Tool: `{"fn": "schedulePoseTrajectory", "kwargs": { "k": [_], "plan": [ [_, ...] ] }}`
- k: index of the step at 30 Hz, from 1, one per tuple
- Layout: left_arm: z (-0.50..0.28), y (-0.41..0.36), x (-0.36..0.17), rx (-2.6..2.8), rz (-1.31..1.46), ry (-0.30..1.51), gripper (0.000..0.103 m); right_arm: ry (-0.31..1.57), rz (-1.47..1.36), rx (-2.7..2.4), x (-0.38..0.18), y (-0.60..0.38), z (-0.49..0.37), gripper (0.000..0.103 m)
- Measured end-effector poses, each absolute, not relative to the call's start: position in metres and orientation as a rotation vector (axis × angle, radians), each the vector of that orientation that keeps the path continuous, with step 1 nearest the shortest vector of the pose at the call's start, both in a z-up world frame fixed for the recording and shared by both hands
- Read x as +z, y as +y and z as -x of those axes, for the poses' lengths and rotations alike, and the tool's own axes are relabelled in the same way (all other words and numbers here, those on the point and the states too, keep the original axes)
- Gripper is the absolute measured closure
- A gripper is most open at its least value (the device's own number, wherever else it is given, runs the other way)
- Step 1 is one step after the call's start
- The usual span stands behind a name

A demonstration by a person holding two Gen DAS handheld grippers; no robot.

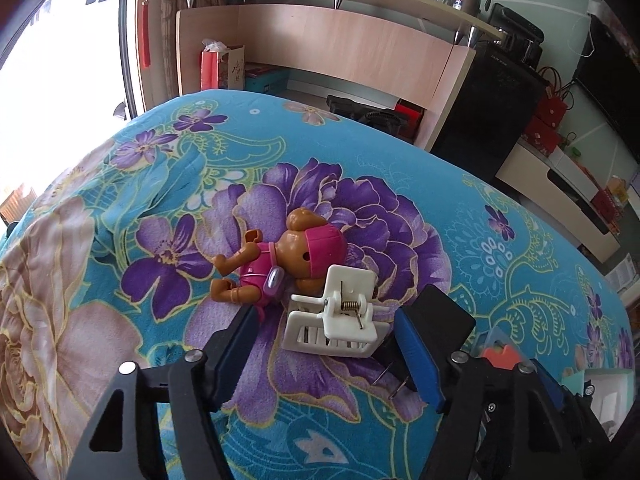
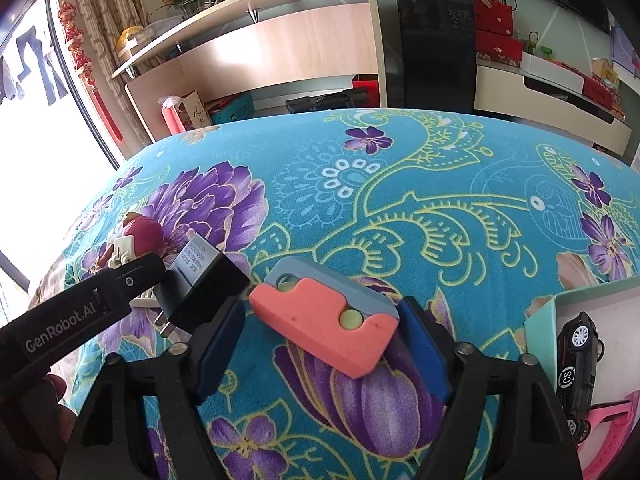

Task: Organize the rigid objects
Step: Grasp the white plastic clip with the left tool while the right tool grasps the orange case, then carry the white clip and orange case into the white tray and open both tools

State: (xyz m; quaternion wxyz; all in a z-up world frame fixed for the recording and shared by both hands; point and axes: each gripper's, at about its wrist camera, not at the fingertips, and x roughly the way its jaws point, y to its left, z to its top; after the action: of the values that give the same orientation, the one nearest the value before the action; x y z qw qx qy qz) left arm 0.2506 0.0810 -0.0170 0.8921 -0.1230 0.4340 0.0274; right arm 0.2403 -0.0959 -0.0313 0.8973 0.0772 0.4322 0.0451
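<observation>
Left wrist view shows our left tongs [image 1: 326, 344] apart around the white clip [image 1: 334, 316], pads clear of it on both sides; the clip lies on the flowered desk [image 1: 120, 280], touching the pink toy figure [image 1: 280, 260] just beyond. In the right wrist view our right tongs [image 2: 320, 332] straddle the coral and blue block [image 2: 326, 320]; its right edge looks against the pad, its left edge free. We judge both pickups in hand, neither grip made. Next we need to close squarely, lift, and carry to the mint box [image 2: 540, 320] at the right, where a black toy car [image 2: 580, 360] already lies.
</observation>
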Motion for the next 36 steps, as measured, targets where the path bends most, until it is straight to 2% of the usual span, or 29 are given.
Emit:
{"fn": "schedulePoseTrajectory", "kwargs": {
  "k": [3,19,36],
  "plan": [
    [-0.250,0.079,-0.017,0.043,0.250,0.896,0.048,0.894,-0.172,0.098,-0.031,-0.098,-0.239,0.029],
    [-0.227,0.072,0.004,0.040,0.207,0.864,0.048,0.894,-0.219,0.067,-0.020,-0.116,-0.219,0.029],
    [-0.186,0.046,0.042,-0.033,0.171,0.805,0.048,0.826,-0.214,-0.010,0.024,-0.140,-0.159,0.029]
  ]
}}
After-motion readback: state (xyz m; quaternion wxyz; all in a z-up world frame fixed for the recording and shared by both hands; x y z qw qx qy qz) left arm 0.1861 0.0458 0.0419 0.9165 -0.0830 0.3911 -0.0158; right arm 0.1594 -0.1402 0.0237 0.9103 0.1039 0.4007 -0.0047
